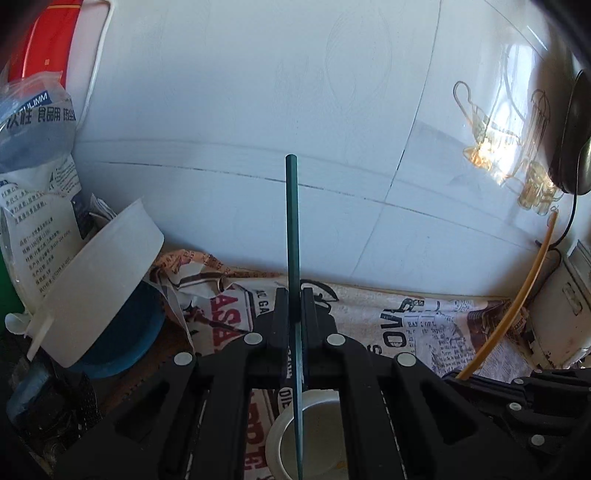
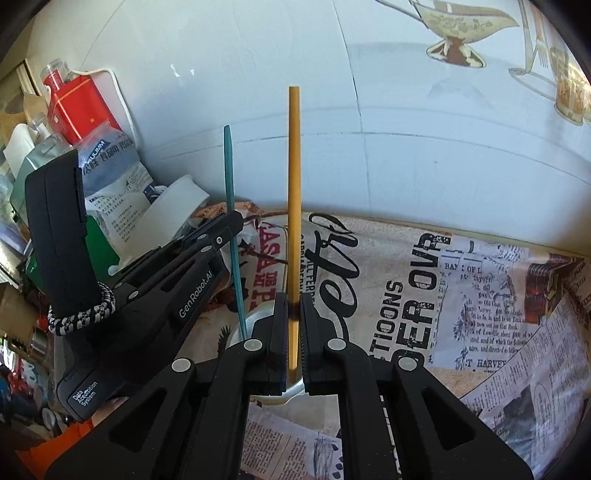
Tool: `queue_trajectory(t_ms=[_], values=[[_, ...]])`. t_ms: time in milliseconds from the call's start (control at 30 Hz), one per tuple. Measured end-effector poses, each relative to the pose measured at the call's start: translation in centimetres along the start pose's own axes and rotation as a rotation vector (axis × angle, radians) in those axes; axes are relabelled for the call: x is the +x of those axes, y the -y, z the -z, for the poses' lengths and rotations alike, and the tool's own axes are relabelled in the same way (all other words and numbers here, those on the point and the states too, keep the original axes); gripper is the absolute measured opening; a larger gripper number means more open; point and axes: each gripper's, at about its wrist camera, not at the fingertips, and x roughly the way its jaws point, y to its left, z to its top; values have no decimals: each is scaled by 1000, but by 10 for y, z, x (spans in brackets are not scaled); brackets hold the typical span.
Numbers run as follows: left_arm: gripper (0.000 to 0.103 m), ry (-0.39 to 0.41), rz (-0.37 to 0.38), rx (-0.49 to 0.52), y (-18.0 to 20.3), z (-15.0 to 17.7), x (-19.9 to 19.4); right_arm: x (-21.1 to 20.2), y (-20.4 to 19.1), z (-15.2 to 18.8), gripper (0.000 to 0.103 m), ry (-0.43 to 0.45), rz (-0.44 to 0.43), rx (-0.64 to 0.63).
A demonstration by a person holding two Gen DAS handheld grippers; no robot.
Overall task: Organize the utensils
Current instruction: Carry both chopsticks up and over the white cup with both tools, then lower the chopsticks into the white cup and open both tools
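Clamping a green chopstick (image 1: 293, 236) upright, my left gripper (image 1: 295, 314) hovers over a white cup (image 1: 275, 439) on the newsprint-covered bench (image 2: 461, 295). My right gripper (image 2: 294, 321) has its jaws clenched on a yellow chopstick (image 2: 294, 177), just right of it.

White tiled wall (image 2: 406, 110), thin dark grout lines, glossy. Gold tableware decals (image 2: 458, 26) on tiles (sunlit, glinting) high on wall's right. Desk (image 2: 480, 295) below wall, covered in newspaper-print cloth. Clutter at wall's left foot: red tin (image 2: 74, 107), printed bags (image 2: 110, 173).
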Motion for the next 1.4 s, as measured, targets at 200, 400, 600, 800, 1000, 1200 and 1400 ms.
queue_trajectory(t_ms=[200, 400, 600, 800, 1000, 1200, 1400], values=[[4, -93, 32, -14, -3, 16, -2, 20, 8, 6, 5, -59, 4, 28], [4, -172, 55, -30, -4, 26, -4, 29, 9, 6, 6, -82, -2, 35], [4, -233, 51, -25, -6, 21, -7, 32, 9, 5, 7, -110, 8, 49], [5, -246, 26, -3, -2, 17, -22, 18, 10, 5, 17, -104, 0, 44], [10, -220, 27, 17, 11, 10, -49, -14, 11, 4, 17, -50, 25, -4], [27, -186, 37, 41, 32, 6, -79, -48, 22, 8, 17, 7, 47, -26], [42, -175, 59, 65, 62, 13, -96, -85, 48, 20, 20, 56, 83, -14]])
